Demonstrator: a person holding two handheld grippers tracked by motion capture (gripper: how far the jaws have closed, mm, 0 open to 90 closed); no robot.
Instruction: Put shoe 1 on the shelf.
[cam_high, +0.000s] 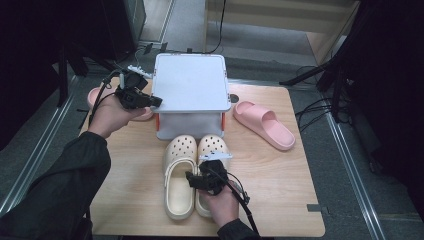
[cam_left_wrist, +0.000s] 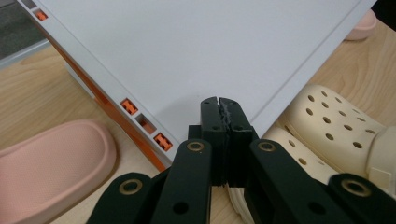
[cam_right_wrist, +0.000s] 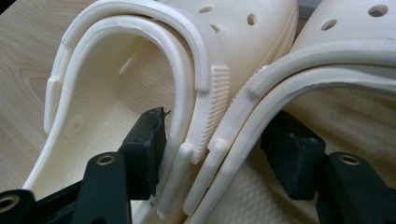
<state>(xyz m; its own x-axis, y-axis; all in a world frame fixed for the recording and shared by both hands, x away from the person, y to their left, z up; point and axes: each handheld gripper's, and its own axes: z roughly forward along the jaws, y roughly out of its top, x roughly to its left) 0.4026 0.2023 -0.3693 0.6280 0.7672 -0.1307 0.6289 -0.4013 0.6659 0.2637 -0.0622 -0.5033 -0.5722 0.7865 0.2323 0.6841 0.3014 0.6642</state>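
**A:** What's closest to the camera?

**B:** The person's dark sleeve (cam_high: 55, 185) at the bottom left of the high view. Its hand holds the left gripper (cam_high: 156, 101) up at the near-left corner of the grey box lid (cam_high: 190, 82). In the left gripper view the two jaws are pressed together with nothing between them, their tips over the lid's corner.

**A:** And what's left of the box?

**B:** A pink slide (cam_high: 95, 95), partly behind that hand, on the wooden table (cam_high: 280, 185).

**A:** Moving right?

**B:** In front of the box, a pair of cream clogs (cam_high: 179, 175) lies side by side, toes toward it. The right gripper (cam_high: 192, 178) sits over their heel ends. In the right gripper view one jaw is inside each clog, clamping the two touching inner walls between them.

**A:** Farther right?

**B:** A second pink slide (cam_high: 264, 124), lying beside the box.
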